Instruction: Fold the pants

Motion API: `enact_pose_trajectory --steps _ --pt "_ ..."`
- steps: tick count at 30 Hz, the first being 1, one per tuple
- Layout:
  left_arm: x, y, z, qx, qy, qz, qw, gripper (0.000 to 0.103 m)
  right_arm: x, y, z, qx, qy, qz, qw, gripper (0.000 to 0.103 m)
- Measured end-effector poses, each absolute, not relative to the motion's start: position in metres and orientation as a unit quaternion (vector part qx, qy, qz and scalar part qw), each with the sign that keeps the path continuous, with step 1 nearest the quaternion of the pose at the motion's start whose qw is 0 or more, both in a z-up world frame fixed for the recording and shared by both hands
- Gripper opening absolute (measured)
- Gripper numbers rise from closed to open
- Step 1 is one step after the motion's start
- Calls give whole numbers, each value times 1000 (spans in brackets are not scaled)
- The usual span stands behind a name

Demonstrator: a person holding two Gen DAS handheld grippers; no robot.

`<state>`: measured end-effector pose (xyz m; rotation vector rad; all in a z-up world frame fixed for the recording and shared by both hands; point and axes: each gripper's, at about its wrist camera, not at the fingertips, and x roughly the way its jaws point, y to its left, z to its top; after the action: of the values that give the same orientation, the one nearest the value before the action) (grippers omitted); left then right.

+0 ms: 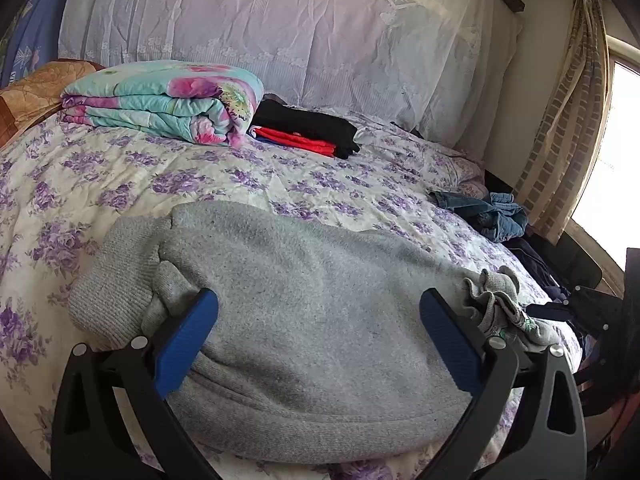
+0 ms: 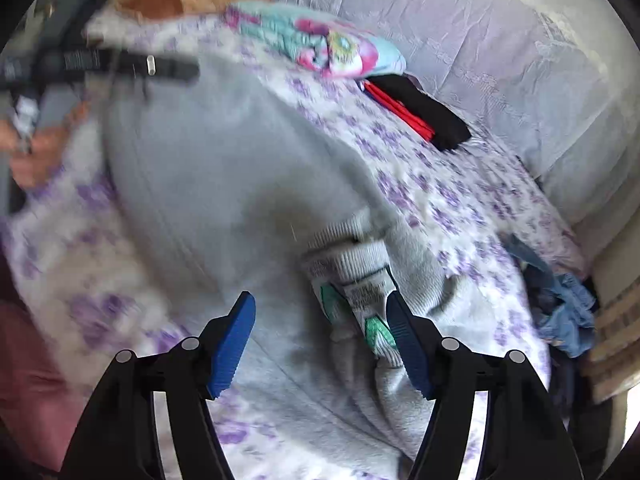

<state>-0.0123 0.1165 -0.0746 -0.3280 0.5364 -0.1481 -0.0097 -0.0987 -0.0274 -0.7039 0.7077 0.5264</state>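
Right wrist view only: white care label (image 2: 366, 290) at waistband, beside right gripper (image 2: 320, 316); left view hides it.
Pants: one folded grey fleece pair (image 1: 304, 280), on floral bedspread (image 1: 120, 176).
Left gripper (image 1: 320, 308): jaws wide, empty, over pants.
Right gripper: jaws parted, gripping nothing.
Count: two grippers.

The left hand-held gripper (image 1: 319, 312) stands with its jaws wide apart, nothing pressed between the blue pads (image 1: 188, 340). Directly beneath and ahead of it lie the grey pants (image 1: 304, 280), folded into a broad bundle on the bed (image 1: 100, 184). The ribbed waistband (image 1: 112, 280) lies just left of the left pad; bunched cuffs (image 1: 496, 296) lie just beside the right pad. Farther ahead and to the left rests a folded floral quilt (image 1: 168, 100). Straight ahead, beyond the pants, sits a stack of folded black and red clothes (image 1: 308, 130). Ahead and to the right, near the bed's edge, lies a crumpled pile of jeans (image 1: 492, 216).
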Motion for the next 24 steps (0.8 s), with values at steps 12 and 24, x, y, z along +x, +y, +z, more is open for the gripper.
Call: enact_pose_trajectory --steps 12,24 --pt "-13 116 -74 -165 263 -73 948 99 58 -163 -57 -47 400 188 896 20" --pt "-12 95 -57 -123 268 -88 952 98 13 -225 -35 87 320 163 929 26"
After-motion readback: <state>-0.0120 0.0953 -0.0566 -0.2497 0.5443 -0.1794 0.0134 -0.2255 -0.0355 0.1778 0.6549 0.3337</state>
